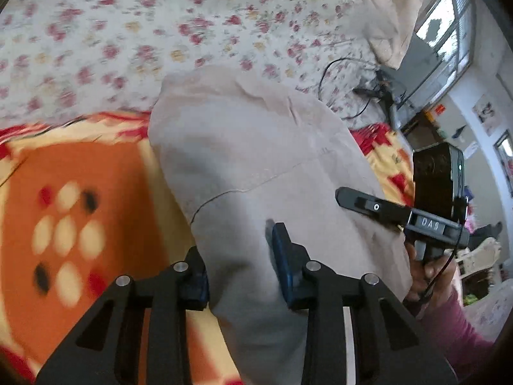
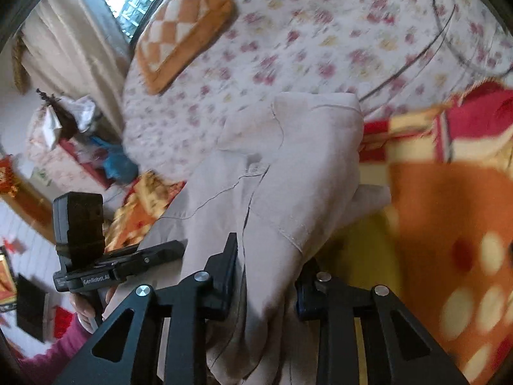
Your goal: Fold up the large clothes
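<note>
Left tongs [image 1: 243,266] and right tongs [image 2: 266,276] both clamped on beige garment [image 1: 256,147] — lifted off blanket [image 1: 80,192]

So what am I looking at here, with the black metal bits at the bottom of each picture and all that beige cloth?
No robot here: a person holds a hand tool with tongs in each hand, and a small camera on each tool looks along its two fingers. One picture comes from the left tongs, the other from the right tongs. Each view also shows the other tool off to the side, held in a hand. Both tongs are shut on a beige garment, which lies over an orange blanket on a flowered bedsheet. A checked cushion lies further up the bed. The pictures are blurred.
</note>
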### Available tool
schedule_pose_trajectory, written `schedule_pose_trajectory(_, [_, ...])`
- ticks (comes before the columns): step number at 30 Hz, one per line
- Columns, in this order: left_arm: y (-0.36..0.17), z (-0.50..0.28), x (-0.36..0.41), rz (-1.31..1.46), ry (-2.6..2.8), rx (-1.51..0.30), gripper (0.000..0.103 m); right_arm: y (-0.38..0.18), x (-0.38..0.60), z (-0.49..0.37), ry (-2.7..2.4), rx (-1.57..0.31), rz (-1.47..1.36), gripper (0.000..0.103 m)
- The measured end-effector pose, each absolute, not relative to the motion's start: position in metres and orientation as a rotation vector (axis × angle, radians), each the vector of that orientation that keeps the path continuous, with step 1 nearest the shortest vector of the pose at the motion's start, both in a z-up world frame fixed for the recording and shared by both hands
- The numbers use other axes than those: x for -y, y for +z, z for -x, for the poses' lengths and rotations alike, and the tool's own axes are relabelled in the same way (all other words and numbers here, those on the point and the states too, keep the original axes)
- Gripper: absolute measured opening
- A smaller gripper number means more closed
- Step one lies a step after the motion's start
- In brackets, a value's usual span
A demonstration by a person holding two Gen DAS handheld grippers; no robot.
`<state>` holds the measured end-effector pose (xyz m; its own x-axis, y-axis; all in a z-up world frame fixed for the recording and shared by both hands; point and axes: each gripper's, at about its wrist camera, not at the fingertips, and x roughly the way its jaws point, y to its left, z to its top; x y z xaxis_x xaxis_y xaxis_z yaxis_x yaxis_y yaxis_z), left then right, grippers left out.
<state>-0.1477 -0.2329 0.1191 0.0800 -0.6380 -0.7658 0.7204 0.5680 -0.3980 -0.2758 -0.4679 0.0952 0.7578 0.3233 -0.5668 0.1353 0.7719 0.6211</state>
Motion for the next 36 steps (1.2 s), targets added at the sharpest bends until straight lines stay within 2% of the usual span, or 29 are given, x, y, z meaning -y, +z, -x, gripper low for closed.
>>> schedule_pose_trajectory(2, [0.109, 0.159, 0.216, -0.108, -0.970, -1.110, 0.031, 0.084, 0.446, 0.280, 0.144, -0.744, -0.686, 0.029])
schedule_pose_trajectory(4, [0.084, 0.164, 0.207, -0.120, -0.896, -1.168, 0.032, 0.066, 0.429, 0.282, 0.129, -0.791, -0.667, 0.042])
schedule_pose_trajectory(5, [0.074, 0.164, 0.206, -0.118, -0.869, -1.192, 0.039, 0.054, 0.424, 0.282, 0.099, -0.824, -0.661, 0.046])
schedule_pose_trajectory(6, [0.065, 0.164, 0.204, -0.113, -0.829, -1.199, 0.048, 0.048, 0.423, 0.283, 0.079, -0.837, -0.660, 0.057])
schedule_pose_trajectory(7, [0.063, 0.165, 0.203, -0.104, -0.803, -1.193, 0.050, 0.045, 0.425, 0.287, 0.063, -0.836, -0.676, 0.067])
schedule_pose_trajectory(8, [0.064, 0.165, 0.204, -0.094, -0.787, -1.186, 0.054, 0.047, 0.429, 0.293, 0.028, -0.829, -0.696, 0.069])
schedule_pose_trajectory(13, [0.091, 0.166, 0.213, -0.145, -0.699, -1.066, 0.059, 0.102, 0.432, 0.322, -0.094, -0.707, -0.572, 0.069])
schedule_pose_trajectory(18, [0.096, 0.155, 0.229, -0.195, -0.639, -1.001, 0.066, 0.137, 0.399, 0.302, -0.051, -0.664, -0.448, 0.066])
schedule_pose_trajectory(22, [0.079, 0.142, 0.237, -0.257, -0.561, -1.000, 0.067, 0.122, 0.375, 0.259, -0.065, -0.719, -0.392, 0.057])
schedule_pose_trajectory(25, [0.069, 0.137, 0.240, -0.265, -0.543, -0.995, 0.072, 0.099, 0.372, 0.233, -0.163, -0.785, -0.335, 0.054])
schedule_pose_trajectory(31, [0.059, 0.132, 0.248, -0.268, -0.548, -1.000, 0.079, 0.043, 0.415, 0.211, -0.323, -0.860, -0.431, 0.055])
schedule_pose_trajectory(36, [0.061, 0.137, 0.249, -0.289, -0.540, -0.963, 0.080, 0.052, 0.421, 0.228, -0.294, -0.835, -0.455, 0.055])
